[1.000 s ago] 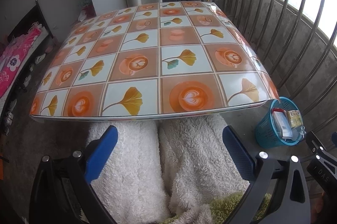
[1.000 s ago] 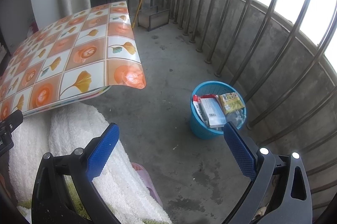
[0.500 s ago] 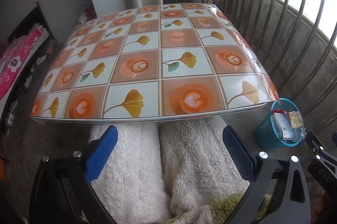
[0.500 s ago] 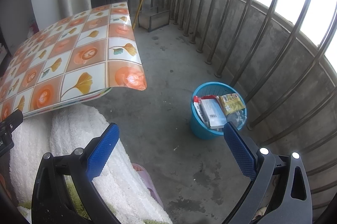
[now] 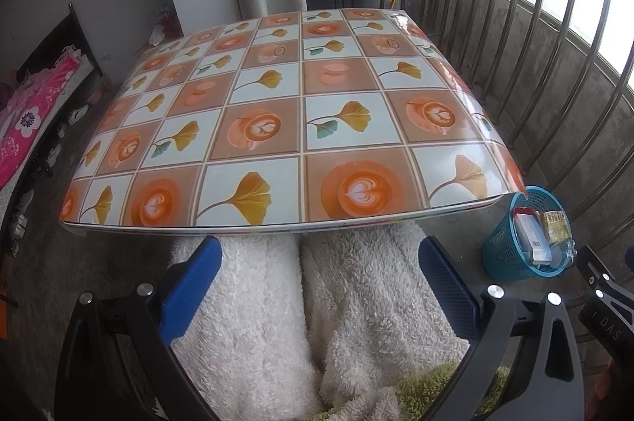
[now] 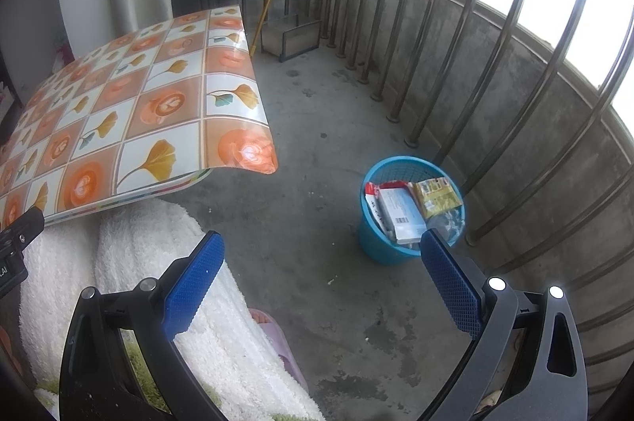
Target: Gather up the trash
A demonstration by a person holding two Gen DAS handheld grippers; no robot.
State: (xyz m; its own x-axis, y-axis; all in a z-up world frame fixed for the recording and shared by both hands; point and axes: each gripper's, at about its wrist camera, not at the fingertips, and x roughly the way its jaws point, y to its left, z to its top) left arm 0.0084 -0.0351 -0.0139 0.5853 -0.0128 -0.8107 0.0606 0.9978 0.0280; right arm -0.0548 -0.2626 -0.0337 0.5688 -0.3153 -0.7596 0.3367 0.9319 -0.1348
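trash (image 6: pixel 412 209) packed in blue basket (image 6: pixel 390 250) on concrete floor (image 6: pixel 317 151), near metal railing (image 6: pixel 467 72), just right of patterned bench (image 5: pixel 277 128). left tongs (image 5: pixel 317 274) spread wide, empty, above white fleece-clad legs (image 5: pixel 337 310). right tongs (image 6: pixel 321 262) likewise spread, empty, short of basket.

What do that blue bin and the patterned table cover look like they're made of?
The blue bin looks like moulded plastic: uniform colour, with an open mesh wall seen in the left view. The table cover seems to be glossy vinyl or oilcloth: printed tiles, shiny glare, and an edge that droops stiffly over the corner.
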